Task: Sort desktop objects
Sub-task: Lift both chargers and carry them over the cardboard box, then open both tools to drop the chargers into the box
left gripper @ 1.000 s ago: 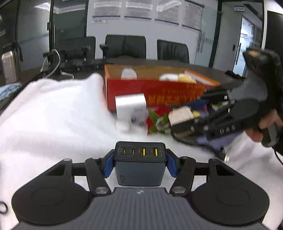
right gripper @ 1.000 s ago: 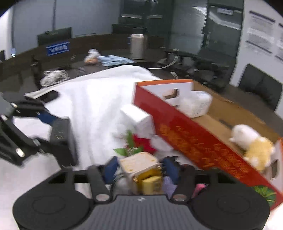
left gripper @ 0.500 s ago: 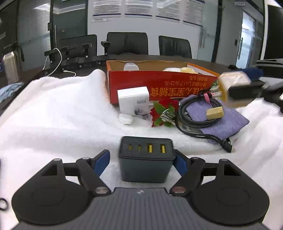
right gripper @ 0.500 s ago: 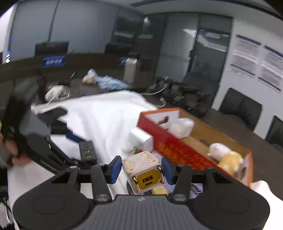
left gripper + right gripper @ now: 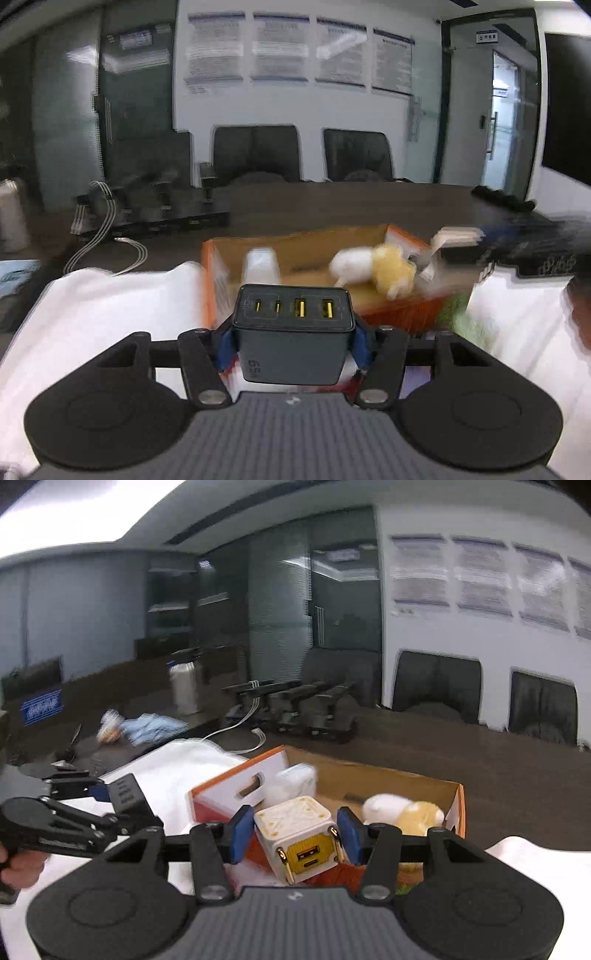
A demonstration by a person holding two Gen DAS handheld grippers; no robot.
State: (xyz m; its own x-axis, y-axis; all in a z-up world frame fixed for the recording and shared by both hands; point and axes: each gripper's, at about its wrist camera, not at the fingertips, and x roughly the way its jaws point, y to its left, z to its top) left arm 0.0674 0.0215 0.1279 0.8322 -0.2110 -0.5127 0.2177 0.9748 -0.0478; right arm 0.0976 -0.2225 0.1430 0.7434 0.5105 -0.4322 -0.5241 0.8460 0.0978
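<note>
Dark charger (image 5: 293, 334): clamped between the blue pads of the left gripper (image 5: 293, 341), port face forward, held in the air just short of the orange box (image 5: 369, 317).
Cube charger (image 5: 301, 836): sits tilted between the right gripper (image 5: 295, 834) pads; the gap on its left side leaves it unclear whether the jaws grip it.
Why held so: both items appear lifted toward the box for dropping in, a judgement from the task.
Orange box contents: a white and yellow plush toy (image 5: 373, 267) and a white adapter (image 5: 291, 784), blurred.
Underneath: white towel (image 5: 110, 306) on the dark table (image 5: 498, 764).
</note>
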